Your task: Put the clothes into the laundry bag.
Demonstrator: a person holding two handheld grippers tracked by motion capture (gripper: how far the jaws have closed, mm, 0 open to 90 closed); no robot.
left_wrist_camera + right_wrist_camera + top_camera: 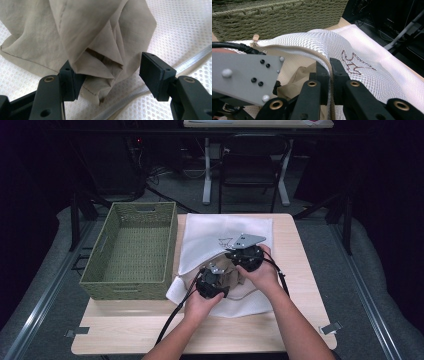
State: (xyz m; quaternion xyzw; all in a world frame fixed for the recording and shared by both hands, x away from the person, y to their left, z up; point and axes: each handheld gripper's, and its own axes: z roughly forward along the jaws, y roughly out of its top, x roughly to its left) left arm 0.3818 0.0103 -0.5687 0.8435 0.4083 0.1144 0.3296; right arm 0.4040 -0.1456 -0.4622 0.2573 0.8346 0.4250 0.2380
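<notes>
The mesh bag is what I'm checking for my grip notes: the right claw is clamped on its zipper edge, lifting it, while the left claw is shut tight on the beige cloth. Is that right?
Not quite. The right claw is clamped on the zipper edge of the mesh bag, but the left claw is open: in the left gripper view its pads stand apart, with the beige cloth loose between them.

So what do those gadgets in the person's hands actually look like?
Each hand grips a chunky black gripper: the left gripper and right gripper. Each ends in two flat, rectangular black jaws with brass-coloured rivets, trails a black cable and carries a grey three-cornered plate. The forearms are bare.
</notes>
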